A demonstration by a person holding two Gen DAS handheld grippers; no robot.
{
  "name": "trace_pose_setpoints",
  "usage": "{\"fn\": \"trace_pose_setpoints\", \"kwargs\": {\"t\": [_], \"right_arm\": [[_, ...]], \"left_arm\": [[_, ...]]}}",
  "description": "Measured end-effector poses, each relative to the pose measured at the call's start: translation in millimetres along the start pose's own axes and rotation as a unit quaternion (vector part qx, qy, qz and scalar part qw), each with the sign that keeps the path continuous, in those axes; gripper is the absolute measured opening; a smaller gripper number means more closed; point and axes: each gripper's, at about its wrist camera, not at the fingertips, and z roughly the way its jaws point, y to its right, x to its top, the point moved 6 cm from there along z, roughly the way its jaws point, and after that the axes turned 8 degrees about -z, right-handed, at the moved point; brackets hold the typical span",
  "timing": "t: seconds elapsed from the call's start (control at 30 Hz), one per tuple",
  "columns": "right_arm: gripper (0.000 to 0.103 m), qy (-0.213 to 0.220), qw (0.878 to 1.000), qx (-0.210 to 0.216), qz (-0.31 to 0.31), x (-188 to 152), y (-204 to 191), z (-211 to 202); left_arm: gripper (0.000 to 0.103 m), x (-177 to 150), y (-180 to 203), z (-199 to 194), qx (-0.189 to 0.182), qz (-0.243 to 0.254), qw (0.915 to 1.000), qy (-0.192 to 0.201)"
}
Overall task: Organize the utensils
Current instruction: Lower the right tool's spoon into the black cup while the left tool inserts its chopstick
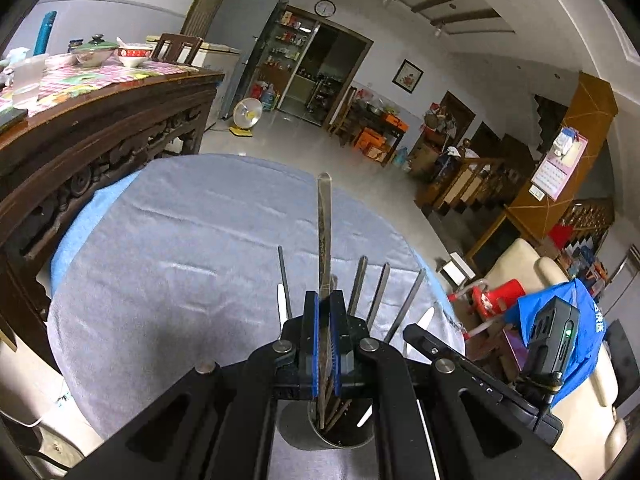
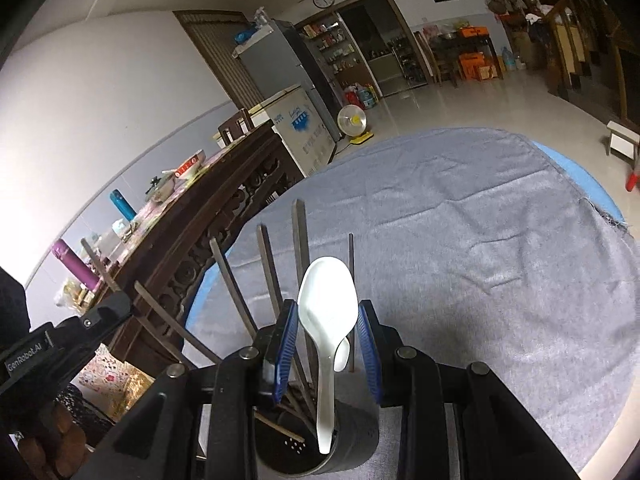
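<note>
Left tongs [image 1: 325,312] pinched one stiff, slim chopstick [image 1: 324,232] mid-shaft above the holder [image 1: 316,436], while right tongs [image 2: 327,320] stood wide around a light, smooth spoon [image 2: 328,300]

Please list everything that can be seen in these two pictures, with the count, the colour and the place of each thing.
utensil holder: one, dark metal cylinder, on the grey cloth, below both grippers
chopstick: one, dark, upright, pinched in the left gripper above the holder
other chopsticks: several, dark, standing in the holder; exact count unclear
spoon: one, white, standing in the holder between the right gripper's fingers
grey cloth: one, covering the round table
wooden sideboard: one, dark brown, behind the table, with bowls on top
left gripper: black, blue pads, shut on the chopstick
right gripper: black, blue pads, open around the spoon
</note>
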Motion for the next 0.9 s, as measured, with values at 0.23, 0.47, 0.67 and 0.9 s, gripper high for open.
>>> {"fn": "trace_pose_setpoints", "kwargs": {"t": [0.23, 0.47, 0.67, 0.9], "right_arm": [[0.033, 0.0, 1.0, -0.008, -0.017, -11.5, -6.4, -1.2], [0.033, -0.004, 1.0, -0.011, -0.029, -19.7, -11.5, -0.4], [0.033, -0.008, 0.999, -0.011, -0.034, -23.8, -13.6, 0.7], [0.033, -0.011, 0.999, -0.008, -0.036, -26.7, -15.7, 1.5]], "left_arm": [[0.005, -14.5, 2.8, 6.9, 0.004, 0.015, 0.9999, -0.007], [0.005, -27.7, 13.0, 12.9, 0.005, 0.041, 0.999, -0.015], [0.005, -37.8, 19.4, 20.1, 0.003, 0.059, 0.9978, -0.032], [0.005, -41.6, 18.4, 28.4, 0.006, 0.066, 0.9968, -0.045]]}}
